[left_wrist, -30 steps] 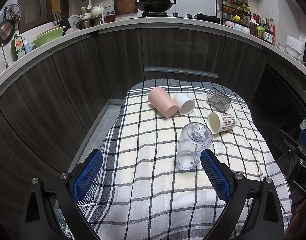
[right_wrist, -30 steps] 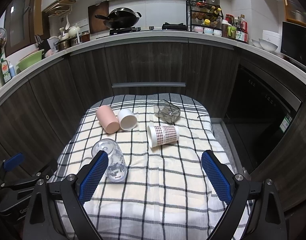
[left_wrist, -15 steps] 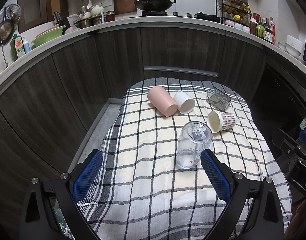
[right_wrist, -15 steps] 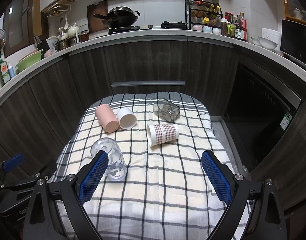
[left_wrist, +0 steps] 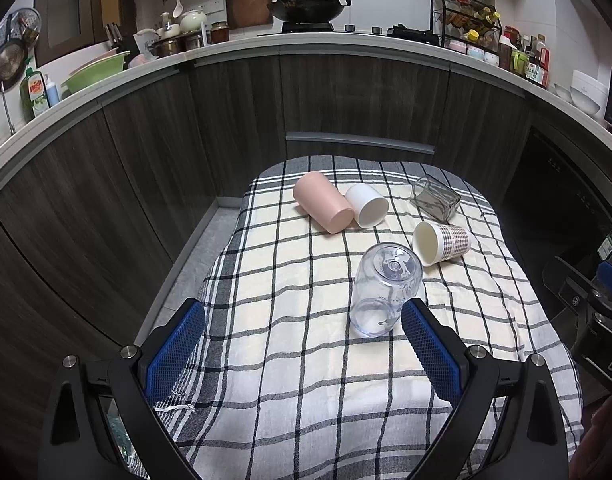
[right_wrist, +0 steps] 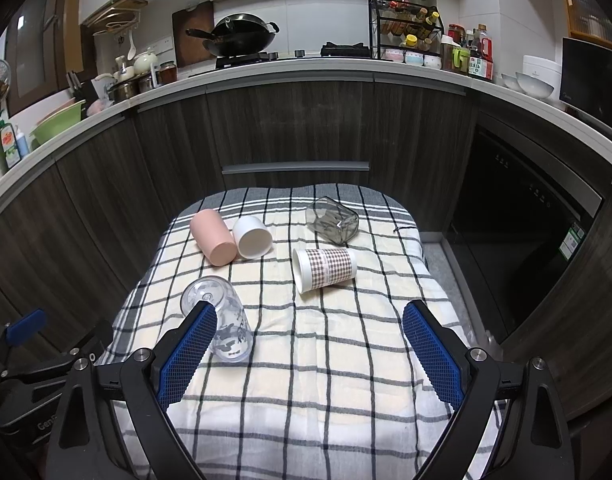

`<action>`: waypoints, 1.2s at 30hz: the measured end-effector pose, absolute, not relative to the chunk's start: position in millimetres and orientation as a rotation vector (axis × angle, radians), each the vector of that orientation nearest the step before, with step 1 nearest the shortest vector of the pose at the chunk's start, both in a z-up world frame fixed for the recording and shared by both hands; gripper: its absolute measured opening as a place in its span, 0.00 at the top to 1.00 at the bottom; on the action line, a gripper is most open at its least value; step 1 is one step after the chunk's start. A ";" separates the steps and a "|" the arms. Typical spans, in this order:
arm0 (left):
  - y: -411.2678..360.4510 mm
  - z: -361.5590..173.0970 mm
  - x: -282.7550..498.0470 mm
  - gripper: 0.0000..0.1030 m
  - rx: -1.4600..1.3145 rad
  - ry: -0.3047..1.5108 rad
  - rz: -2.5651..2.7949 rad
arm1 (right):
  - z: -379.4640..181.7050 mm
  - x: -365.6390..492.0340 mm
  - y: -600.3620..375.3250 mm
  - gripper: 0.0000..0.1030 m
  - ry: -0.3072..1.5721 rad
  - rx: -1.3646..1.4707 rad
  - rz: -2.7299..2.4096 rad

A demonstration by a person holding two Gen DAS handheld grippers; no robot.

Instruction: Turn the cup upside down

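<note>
Several cups sit on a checked cloth (left_wrist: 306,360) (right_wrist: 325,380) over a small table. A clear plastic cup (left_wrist: 383,288) (right_wrist: 222,320) stands upside down at the near side. A pink cup (left_wrist: 321,208) (right_wrist: 212,236), a white cup (left_wrist: 367,205) (right_wrist: 252,237), a checked paper cup (left_wrist: 441,242) (right_wrist: 325,269) and a grey glass (left_wrist: 435,198) (right_wrist: 333,221) lie on their sides. My left gripper (left_wrist: 304,344) is open, low over the near left of the cloth, the clear cup by its right finger. My right gripper (right_wrist: 309,354) is open and empty over the near middle.
Dark kitchen cabinets curve around the table, with a cluttered counter (right_wrist: 306,68) above holding a wok (right_wrist: 242,38) and a spice rack (right_wrist: 405,36). A dark oven door (right_wrist: 517,240) is at the right. The other gripper shows at each view's edge.
Both views have shifted very slightly; the cups have not moved and both grippers stay open.
</note>
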State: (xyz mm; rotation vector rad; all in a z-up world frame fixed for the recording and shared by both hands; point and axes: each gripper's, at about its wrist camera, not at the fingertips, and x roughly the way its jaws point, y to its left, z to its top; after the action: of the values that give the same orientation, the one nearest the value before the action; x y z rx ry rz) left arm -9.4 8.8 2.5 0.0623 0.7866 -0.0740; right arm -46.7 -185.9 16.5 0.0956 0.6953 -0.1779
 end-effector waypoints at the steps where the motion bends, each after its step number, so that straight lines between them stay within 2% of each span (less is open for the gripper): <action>1: 9.0 2.4 -9.4 0.03 0.059 0.788 -0.082 | 16.5 -46.7 -186.2 0.08 0.696 0.096 -0.178; 36: 8.2 -6.8 -1.9 0.03 0.053 0.849 -0.055 | 9.9 -45.5 -184.8 0.08 0.705 0.100 -0.185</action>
State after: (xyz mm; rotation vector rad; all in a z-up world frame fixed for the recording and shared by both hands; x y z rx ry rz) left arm -1.9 8.2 -6.8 0.0534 0.8494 -0.0547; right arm -45.5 -184.8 9.9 0.1004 0.7049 -0.1850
